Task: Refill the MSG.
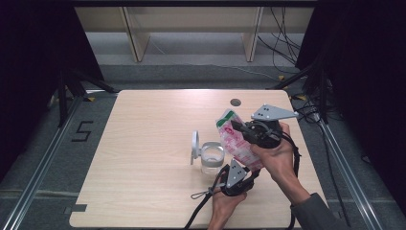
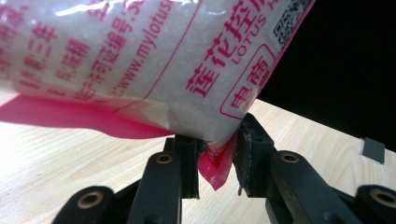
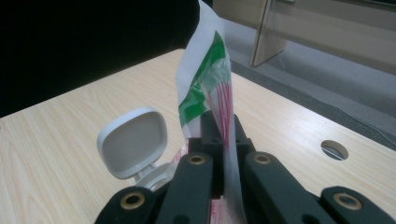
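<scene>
Both tools grasp a pink-printed sugar bag (image 1: 237, 143) above the desk's (image 1: 143, 158) right half: left tool (image 1: 238, 179) clamps its bottom corner, right tool (image 1: 239, 128) its top, beside an open-lidded clear jar (image 1: 211, 157).

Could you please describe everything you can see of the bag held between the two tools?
The bag is a clear plastic pouch of white granules, printed in pink-red text with a green band near its top. It hangs tilted above the table beside the open jar. The left tool pinches its pink bottom corner; the right tool clamps its upper edge.
</scene>
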